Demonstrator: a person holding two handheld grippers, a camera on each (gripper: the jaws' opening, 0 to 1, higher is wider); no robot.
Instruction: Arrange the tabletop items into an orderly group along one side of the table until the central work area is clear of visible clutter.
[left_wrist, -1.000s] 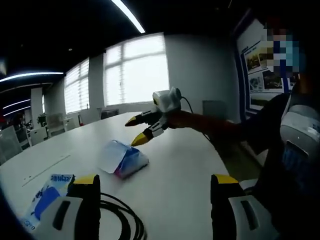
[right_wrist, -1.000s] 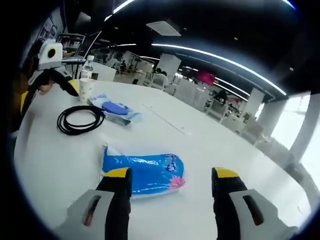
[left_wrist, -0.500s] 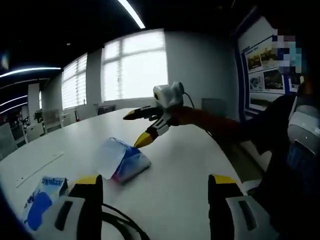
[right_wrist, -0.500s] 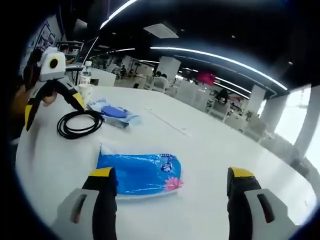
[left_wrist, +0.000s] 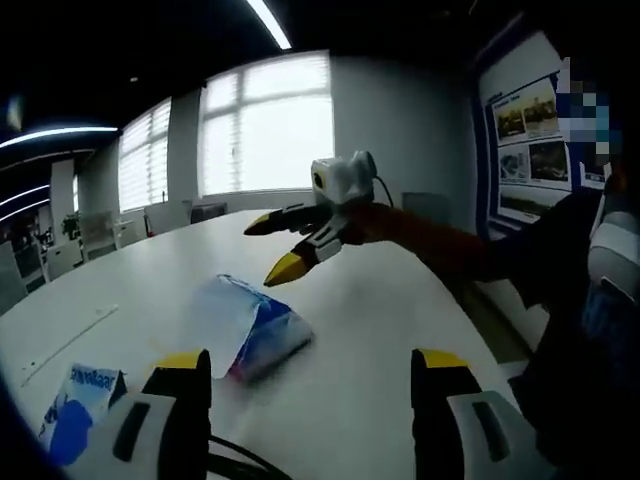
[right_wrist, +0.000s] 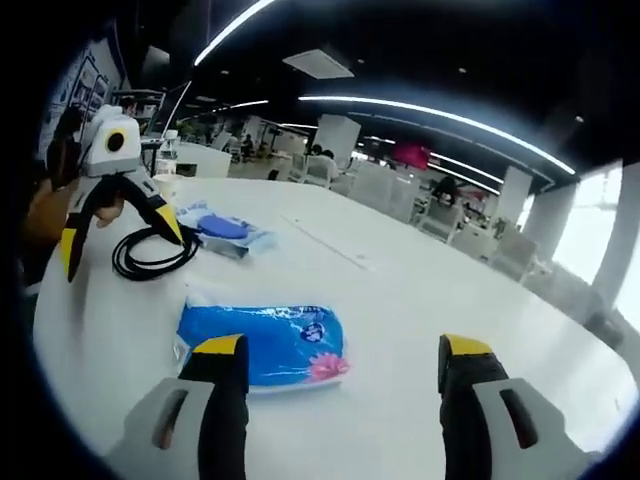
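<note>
A blue tissue pack (right_wrist: 262, 343) lies flat on the round white table (right_wrist: 420, 300); in the left gripper view the tissue pack (left_wrist: 250, 325) is mid-table. My right gripper (right_wrist: 335, 350) is open, hovering just over the pack's near edge; seen from the left, the right gripper (left_wrist: 278, 247) hangs open above and behind the pack. My left gripper (left_wrist: 305, 365) is open over the table with nothing between its jaws, and the left gripper (right_wrist: 118, 222) appears at the left above a coiled black cable (right_wrist: 152, 257). A blue-and-white packet (right_wrist: 222, 230) lies beyond the cable; this packet (left_wrist: 72, 410) is also at lower left.
A paper cup (right_wrist: 162, 185) and a water bottle (right_wrist: 172, 150) stand at the table's far left edge. A thin strip (right_wrist: 325, 243) lies across the middle. A person (left_wrist: 580, 280) stands at the right. Chairs and desks ring the room beyond.
Both views shifted slightly. My right gripper rose a little above the tissue pack, its jaws staying open. The left gripper moved closer in over the cable.
</note>
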